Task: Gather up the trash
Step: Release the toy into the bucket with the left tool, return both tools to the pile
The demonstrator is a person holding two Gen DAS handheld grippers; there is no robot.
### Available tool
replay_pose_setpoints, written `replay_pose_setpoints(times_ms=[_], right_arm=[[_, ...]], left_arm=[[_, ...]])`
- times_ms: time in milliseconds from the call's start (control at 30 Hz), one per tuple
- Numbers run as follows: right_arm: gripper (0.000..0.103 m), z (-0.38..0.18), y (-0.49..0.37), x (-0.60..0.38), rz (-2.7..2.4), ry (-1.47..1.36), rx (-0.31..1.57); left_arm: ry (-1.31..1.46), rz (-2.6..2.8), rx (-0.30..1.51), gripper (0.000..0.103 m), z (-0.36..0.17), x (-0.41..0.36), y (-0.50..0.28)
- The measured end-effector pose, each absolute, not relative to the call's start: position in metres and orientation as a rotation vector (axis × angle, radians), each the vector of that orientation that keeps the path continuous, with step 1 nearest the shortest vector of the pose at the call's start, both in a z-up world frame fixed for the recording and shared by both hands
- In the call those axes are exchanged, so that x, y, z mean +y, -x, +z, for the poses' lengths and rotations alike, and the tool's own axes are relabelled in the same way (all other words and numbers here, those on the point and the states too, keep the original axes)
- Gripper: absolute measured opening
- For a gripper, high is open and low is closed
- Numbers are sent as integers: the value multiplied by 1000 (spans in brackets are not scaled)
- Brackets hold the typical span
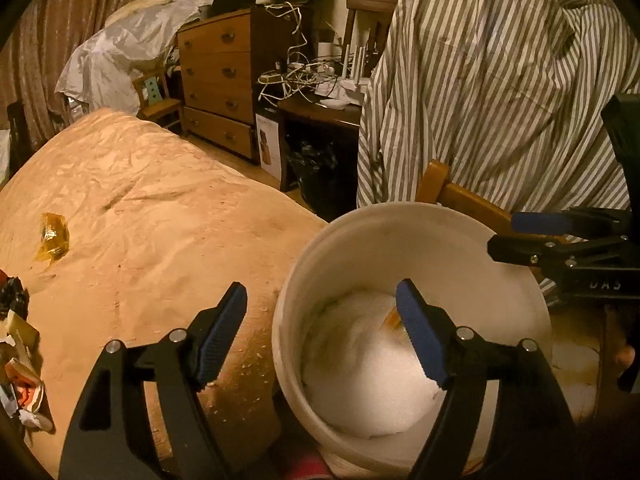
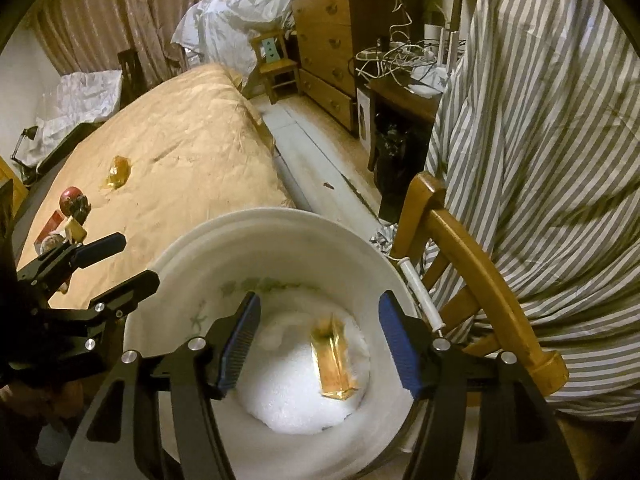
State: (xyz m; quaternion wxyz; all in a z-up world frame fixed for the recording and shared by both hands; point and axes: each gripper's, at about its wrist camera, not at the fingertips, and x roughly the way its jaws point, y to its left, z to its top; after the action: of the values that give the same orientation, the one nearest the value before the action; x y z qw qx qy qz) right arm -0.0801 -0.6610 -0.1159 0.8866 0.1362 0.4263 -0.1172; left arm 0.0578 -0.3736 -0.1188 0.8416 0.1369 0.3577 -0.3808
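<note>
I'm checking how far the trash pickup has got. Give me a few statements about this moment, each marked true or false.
1. A gold wrapper lies inside the white bucket. True.
2. The right tongs are clamped on that wrapper. False: they stand open above the bucket, with nothing between their pads.
3. Another gold wrapper lies on the bed cover. True.
4. The left tongs hold a piece of trash. False: they are open and empty at the bucket's rim.
5. The striped cloth is spread over the bed. False: it hangs over the wooden chair beside the bucket.
</note>
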Motion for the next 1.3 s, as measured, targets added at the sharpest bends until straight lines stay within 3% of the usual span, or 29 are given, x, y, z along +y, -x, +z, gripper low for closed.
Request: replay_pose_setpoints(times_ms=[233, 333, 500, 867, 1100, 1300], right_arm=[[64, -88, 91, -632, -204, -257, 782], [69, -66, 91, -590, -134, -209, 685], [75, -59, 72, -513, 30, -162, 615], [76, -106, -20, -364, 317, -98, 757], [76, -129, -51, -311, 381, -94, 813], [76, -137, -70, -290, 411, -43, 844]], left_arm=[[-263, -778, 729, 74, -110, -340, -56], [-244, -736, 709, 75, -104, -303, -59], [-187, -549, 686, 77, -105, -195, -78], [-80, -102, 816, 77, -150, 65, -151], [-145, -215, 885, 78, -184, 80, -185], [-173, -515, 916, 78, -189, 49, -162]])
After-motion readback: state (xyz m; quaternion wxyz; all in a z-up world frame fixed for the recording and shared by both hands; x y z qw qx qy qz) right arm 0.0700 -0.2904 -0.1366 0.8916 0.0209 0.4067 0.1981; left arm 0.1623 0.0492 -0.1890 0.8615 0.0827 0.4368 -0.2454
